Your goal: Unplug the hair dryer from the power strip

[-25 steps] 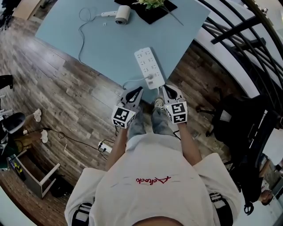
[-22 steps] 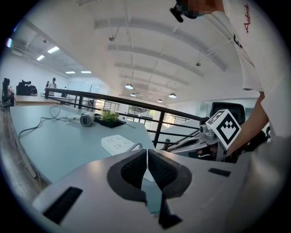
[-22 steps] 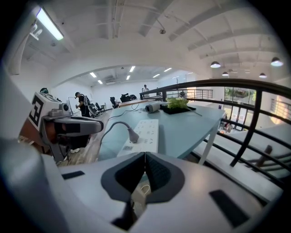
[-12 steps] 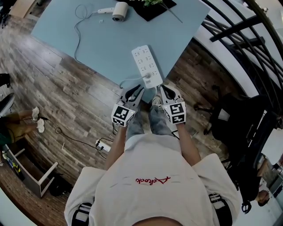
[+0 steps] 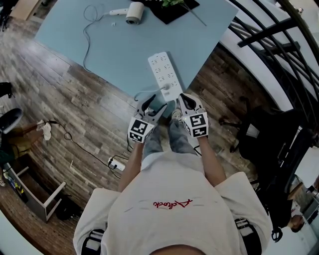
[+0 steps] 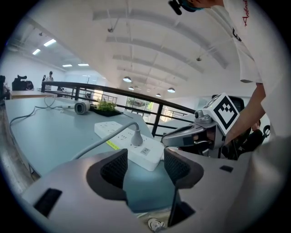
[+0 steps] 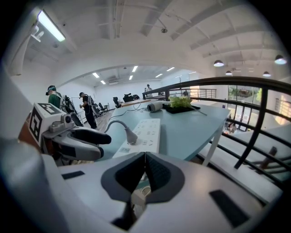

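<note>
Two hand-held tools meet at the near corner of the pale blue counter [image 5: 114, 45], both pointing at the end of the white power strip [image 5: 163, 73]. The left gripper [image 5: 154, 105] has its fingers [image 6: 113, 169] opening, wide apart, and nothing is clamped between them. In the left gripper view the near end of the strip and the counter edge show through the gap, ahead of the pads and not touching them. The right gripper [image 5: 182, 99] sits just beside it on the other side of the strip's end. Its fingers [image 7: 157, 169] are pressed together with nothing between them.

One white plug [image 5: 168, 89] stands seated in a socket at the near end of the strip. Its cord [image 5: 144, 92] curves away to the left over the counter edge. The hair dryer [image 5: 133, 12] lies on its side at the far end of the counter, well apart from the strip, and more cord [image 5: 84, 47] loops near its handle and trails along the counter. Just beside the dryer sits a dark tray [image 5: 172, 12] with a green plant on it.

Below the counter is a wood-plank floor [image 5: 75, 114], where a second small power strip [image 5: 117, 165] lies with a thin cable. A black railing [image 5: 269, 55] runs along the right, with a dark office chair [image 5: 259, 132] near it.
</note>
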A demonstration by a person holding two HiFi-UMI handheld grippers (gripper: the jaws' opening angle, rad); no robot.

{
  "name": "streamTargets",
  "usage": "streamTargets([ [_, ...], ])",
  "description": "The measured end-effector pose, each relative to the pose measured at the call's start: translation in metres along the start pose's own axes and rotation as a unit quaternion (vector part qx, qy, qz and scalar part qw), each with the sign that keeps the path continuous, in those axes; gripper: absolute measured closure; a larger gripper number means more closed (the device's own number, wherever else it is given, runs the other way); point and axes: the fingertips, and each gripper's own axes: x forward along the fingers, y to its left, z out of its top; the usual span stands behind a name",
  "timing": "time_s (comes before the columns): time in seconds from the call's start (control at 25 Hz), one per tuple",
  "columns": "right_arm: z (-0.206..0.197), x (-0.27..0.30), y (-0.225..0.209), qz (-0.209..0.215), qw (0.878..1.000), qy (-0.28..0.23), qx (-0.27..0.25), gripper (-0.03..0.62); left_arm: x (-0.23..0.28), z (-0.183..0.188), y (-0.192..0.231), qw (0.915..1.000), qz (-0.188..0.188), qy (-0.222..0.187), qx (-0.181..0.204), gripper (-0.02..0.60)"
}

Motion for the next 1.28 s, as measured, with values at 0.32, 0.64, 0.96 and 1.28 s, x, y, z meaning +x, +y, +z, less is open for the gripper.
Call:
streamTargets([
  [0.32,0.003,0.013,0.003,0.015,1.0,-0.005,-0.015,0.576,0.004,-0.004,0.005,1.0,0.005,0.002,0.004,0.347],
  [0.64,0.002,0.012,0.003,0.024,0.999,-0.028,-0.013,0.576,0.011,0.003,0.01,0.9997,0.013,-0.006,0.018,0.347],
  [0.96,0.003,0.013,0.003,0.027,0.999,-0.029,-0.007,0.576,0.028,0.013,0.009,0.9993,0.012,-0.018,0.029,0.347],
  [1.28,0.002,0.013,0.003,0.028,0.999,-0.029,-0.003,0.576,0.038,0.028,0.011,0.9986,0.019,-0.04,0.03,0.359],
])
